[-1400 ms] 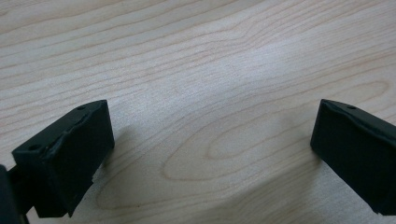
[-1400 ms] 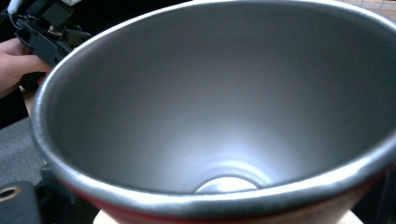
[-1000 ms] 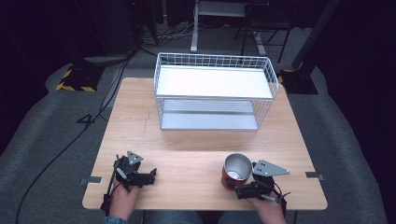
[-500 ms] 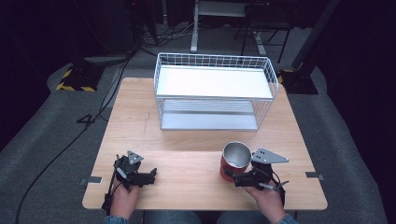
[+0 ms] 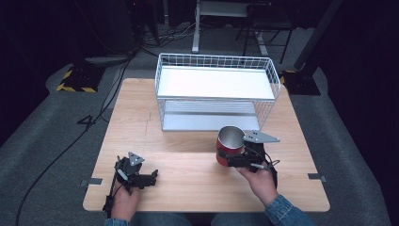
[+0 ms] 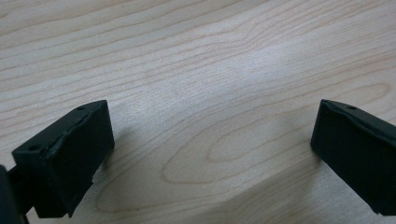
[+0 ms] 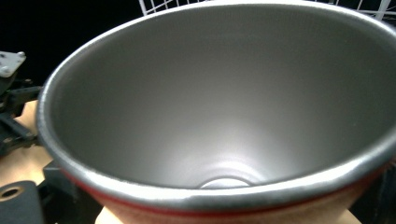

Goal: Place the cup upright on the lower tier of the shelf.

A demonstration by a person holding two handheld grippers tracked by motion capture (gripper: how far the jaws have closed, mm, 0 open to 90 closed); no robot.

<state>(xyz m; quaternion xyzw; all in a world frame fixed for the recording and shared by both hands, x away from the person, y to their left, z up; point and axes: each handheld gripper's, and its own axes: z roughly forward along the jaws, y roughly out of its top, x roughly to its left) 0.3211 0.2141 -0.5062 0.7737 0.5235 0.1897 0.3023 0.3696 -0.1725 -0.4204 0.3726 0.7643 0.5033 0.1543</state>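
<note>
- Right gripper (image 5: 231, 159) is clamped on a red cup (image 5: 229, 145), held by the person's right hand (image 5: 259, 181) over the near right part of the wooden table (image 5: 197, 188).
- The cup has a red outside and a bare metal inside; its open mouth faces up and it leans a little toward the table's left.
- It is raised in front of the white wire basket (image 5: 216, 94), near the basket's front right corner but apart from it.
- In the right gripper view the cup's metal interior (image 7: 219, 102) is close to the camera, with the rounded rim and a strip of red wall below it; one black jaw tip shows at the lower left, hard against the cup.
- A grey three-cornered plate (image 5: 259, 137) sits on top of the right gripper, just beside the cup's rim.
- Left gripper (image 5: 141, 176) lies low at the near left of the table in the person's left hand (image 5: 123, 200), well apart from the cup.
- Its jaws stand wide apart in the left gripper view, with bare wood grain (image 6: 210, 93) between them and nothing gripped.
- The basket stands at the far middle of the table, with a white upper shelf and a lower shelf beneath.
- Cables run across the grey floor (image 5: 51, 141) to the left of the table.
</note>
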